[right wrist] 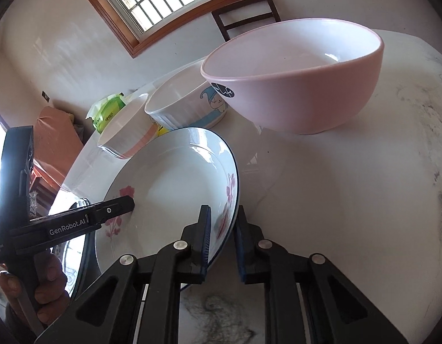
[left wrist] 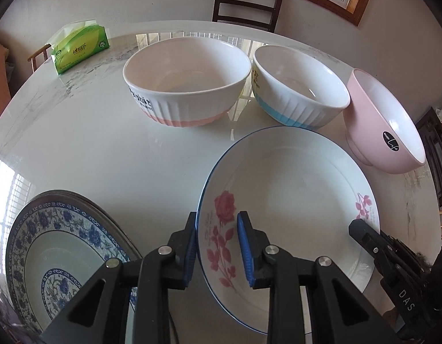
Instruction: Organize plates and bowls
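Plate (left wrist: 289,189) glazed, slick, brittle; I keep both grippers, left (left wrist: 218,246) and right (right wrist: 222,243), clamped on opposite rims.

Rose plate (left wrist: 292,189) (tilted), three bowls (left wrist: 186,86) behind

My two black grippers, blue-padded

My left gripper (left wrist: 218,248) and right gripper (right wrist: 222,242) have silver screws; white "GenRobot.AI" and "DAS" lettering marks their sides.

A white plate (left wrist: 292,183) is showing pink roses and a blue rim. Beside it, a plate (left wrist: 57,246) is wearing blue florals, while bowls are displaying an orange band (left wrist: 186,86), a blue band (left wrist: 298,89) and plain pink (left wrist: 384,126).
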`<move>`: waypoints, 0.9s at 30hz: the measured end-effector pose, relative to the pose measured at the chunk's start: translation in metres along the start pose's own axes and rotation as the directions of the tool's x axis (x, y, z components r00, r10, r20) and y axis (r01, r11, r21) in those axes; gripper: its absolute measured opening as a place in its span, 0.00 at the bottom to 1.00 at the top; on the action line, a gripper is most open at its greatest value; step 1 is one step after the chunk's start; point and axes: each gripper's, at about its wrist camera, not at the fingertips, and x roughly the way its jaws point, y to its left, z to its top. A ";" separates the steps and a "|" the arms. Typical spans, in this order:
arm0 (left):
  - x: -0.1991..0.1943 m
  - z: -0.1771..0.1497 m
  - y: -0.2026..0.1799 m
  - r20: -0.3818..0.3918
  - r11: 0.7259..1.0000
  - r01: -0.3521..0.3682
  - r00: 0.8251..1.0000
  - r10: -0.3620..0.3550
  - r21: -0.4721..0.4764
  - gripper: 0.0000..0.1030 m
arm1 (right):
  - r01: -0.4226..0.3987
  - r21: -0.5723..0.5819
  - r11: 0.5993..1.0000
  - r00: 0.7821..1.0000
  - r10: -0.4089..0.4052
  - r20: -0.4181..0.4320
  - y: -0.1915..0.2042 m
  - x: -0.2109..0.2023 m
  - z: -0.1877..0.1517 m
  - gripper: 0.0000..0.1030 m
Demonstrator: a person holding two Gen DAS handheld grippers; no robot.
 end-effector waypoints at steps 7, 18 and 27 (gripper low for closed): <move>-0.009 -0.018 0.004 -0.008 1.000 0.005 1.000 -0.006 -0.015 0.25 | 0.031 -0.032 0.999 1.000 -0.031 0.000 0.007 -0.006 -0.010 0.14; -0.029 -0.051 -0.006 0.017 1.000 -0.005 1.000 0.004 0.017 0.24 | 0.051 -0.025 0.998 0.999 -0.051 0.008 0.012 -0.023 -0.032 0.14; -0.050 -0.068 -0.012 0.047 0.999 -0.006 0.999 0.004 0.041 0.24 | 0.049 -0.008 0.999 0.999 -0.049 0.011 0.014 -0.038 -0.052 0.14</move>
